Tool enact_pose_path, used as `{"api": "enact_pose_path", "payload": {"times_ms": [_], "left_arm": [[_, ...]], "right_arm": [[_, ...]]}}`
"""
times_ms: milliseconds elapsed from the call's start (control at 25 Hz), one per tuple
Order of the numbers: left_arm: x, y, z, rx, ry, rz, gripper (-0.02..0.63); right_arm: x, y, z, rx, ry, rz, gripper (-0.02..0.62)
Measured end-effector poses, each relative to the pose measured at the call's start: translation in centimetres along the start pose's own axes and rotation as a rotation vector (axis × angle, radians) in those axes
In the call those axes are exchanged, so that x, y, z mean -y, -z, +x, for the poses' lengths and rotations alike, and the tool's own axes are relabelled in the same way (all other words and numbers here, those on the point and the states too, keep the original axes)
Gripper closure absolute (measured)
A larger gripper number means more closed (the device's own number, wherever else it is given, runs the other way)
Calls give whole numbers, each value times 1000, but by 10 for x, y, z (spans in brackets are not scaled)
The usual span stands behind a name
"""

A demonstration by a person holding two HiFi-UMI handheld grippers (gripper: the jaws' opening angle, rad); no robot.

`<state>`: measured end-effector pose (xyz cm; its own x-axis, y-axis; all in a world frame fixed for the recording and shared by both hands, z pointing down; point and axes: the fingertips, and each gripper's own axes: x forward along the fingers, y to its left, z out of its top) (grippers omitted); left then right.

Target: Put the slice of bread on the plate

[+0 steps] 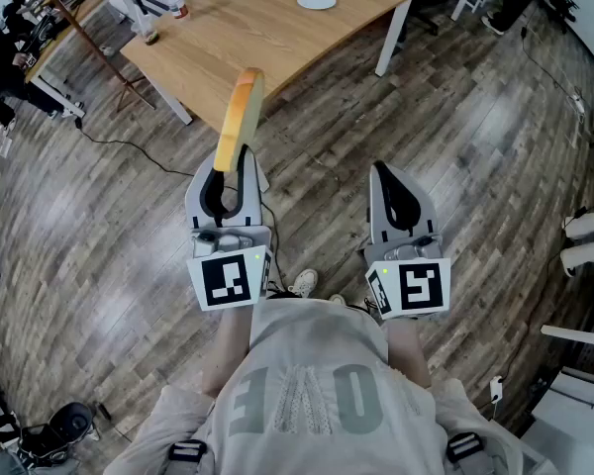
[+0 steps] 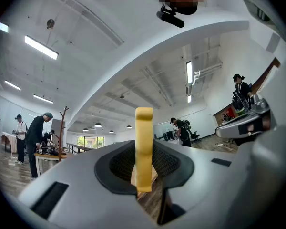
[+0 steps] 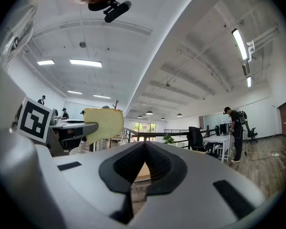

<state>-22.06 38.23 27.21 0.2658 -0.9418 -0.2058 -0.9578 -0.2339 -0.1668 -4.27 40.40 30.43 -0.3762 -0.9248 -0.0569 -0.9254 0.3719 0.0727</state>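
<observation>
while the person stands on the wood floor [image 1: 475,146] short of the bench [image 1: 228,38], the left tongs [image 1: 240,166] are closed narrow on the bread [image 1: 241,112], pinching its lower end. the slice stands on edge, thin side toward the head camera, and rises well past the tips. in the head view its top overlaps the bench's near edge. in the left gripper view the bread [image 2: 144,147] shows as a thin yellow strip, upright between the two pads, which press it from both sides.

the right tongs [image 1: 380,171] are drawn together and empty. the right gripper view shows their dark pads meeting at a point, with the bread [image 3: 103,123] off to the left as a pale square face. the two tongs sit side by side, apart, both pointing toward the bench.

the plate [image 1: 317,0], white and round, lies on the far part of the bench, well apart from the bread. a few small things [image 1: 150,36] stand near the bench's left corner, too small to tell.
</observation>
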Motion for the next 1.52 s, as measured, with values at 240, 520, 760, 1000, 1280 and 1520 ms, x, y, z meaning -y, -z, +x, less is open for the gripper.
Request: {"api": "enact_pose_path", "payload": {"times_ms": [240,520,760,1000,1280,1520], "left_arm": [[-12,2,7,9,4,-1,515],[-43,13,10,-6,-14,74,515],[-69,17,22,16,23,68,515],[-70,45,47,-24,54,22,515],[-54,56,100,-40,61,47,515],[-53,57,180,-1,-7,43,515]], "right_arm": [[-3,2,12,-4,12,1,578],[-12,12,25,-27,24,-4,578],[-12,20,33,-58,73,-13,578],[-4,26,49,-88,73,-57,578],[50,47,86,-110,92,39,578],[109,51,150,-95,37,7,578]]}}
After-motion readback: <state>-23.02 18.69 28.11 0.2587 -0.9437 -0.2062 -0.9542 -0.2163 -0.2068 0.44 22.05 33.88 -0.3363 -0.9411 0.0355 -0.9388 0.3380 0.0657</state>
